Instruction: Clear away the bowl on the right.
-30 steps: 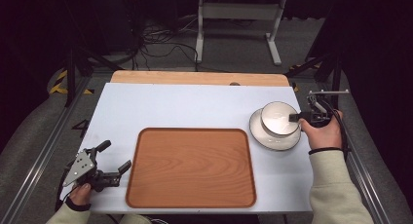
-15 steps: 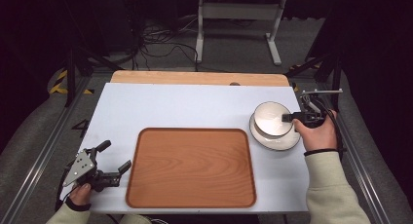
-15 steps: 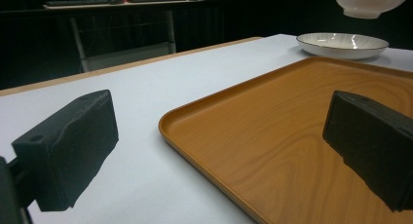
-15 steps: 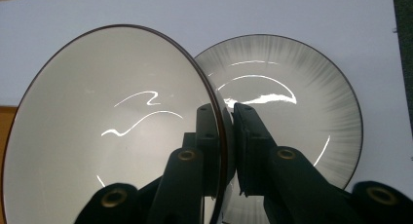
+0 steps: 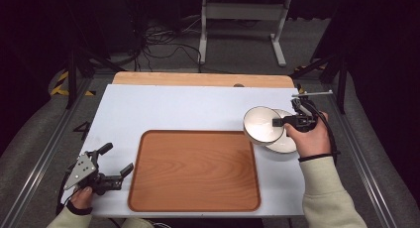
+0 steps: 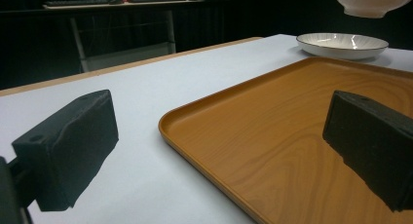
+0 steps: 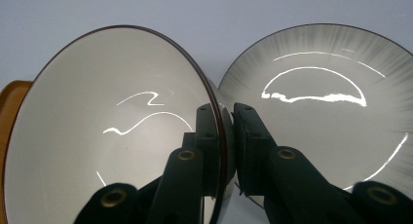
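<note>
The bowl (image 5: 263,124) is up in the air, tipped on its side, just over the right edge of the tray (image 5: 194,171) and the left edge of the plate (image 5: 285,142). Its open side faces the camera in the high view. The right gripper (image 5: 277,122) pinches the bowl's rim; in the right gripper view one jaw sits inside the bowl (image 7: 112,131) and the other outside, both pressed tight on the thin wall. The plate (image 7: 321,102) lies flat on the white worktop (image 5: 173,106) right beside the bowl, under the right hand (image 5: 309,139). The wooden tray is in the middle of the worktop, near the front. The left gripper (image 5: 116,161) rests low at the front left corner, just left of the tray, with its jaws wide apart and nothing between them. In the left gripper view the tray (image 6: 292,136) runs between the two black jaws, the plate (image 6: 342,44) sits far off, and the bowl (image 6: 372,2) hangs above it.
</note>
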Demonstrator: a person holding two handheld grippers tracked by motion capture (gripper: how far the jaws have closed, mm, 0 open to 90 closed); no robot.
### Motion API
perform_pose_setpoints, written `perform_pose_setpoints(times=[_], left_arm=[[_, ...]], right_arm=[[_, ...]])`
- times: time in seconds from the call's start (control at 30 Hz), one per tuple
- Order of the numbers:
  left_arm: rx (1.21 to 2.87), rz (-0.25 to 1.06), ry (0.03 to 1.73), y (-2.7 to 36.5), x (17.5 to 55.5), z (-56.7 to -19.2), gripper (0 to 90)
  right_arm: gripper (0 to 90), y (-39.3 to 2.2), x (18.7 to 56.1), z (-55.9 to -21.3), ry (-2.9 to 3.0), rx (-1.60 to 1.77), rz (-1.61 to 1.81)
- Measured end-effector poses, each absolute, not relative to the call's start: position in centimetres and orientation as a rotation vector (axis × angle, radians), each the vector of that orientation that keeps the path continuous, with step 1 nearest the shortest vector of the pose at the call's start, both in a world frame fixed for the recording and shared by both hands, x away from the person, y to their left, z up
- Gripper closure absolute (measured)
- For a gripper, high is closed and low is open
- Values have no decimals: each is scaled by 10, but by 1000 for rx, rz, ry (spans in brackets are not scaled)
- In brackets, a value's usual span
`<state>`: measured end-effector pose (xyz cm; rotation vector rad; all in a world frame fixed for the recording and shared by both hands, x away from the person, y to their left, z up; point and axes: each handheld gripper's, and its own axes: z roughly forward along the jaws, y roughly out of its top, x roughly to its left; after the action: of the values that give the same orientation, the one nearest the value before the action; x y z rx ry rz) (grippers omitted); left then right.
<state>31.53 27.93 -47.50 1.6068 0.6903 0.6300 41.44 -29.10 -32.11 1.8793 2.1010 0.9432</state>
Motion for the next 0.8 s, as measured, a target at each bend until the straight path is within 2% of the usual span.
perform_pose_setpoints(times=[0.8], left_arm=[[1607, 630, 689, 279, 315, -475, 2]], right_arm=[[816, -226, 388, -311, 2252, 1757, 1025]])
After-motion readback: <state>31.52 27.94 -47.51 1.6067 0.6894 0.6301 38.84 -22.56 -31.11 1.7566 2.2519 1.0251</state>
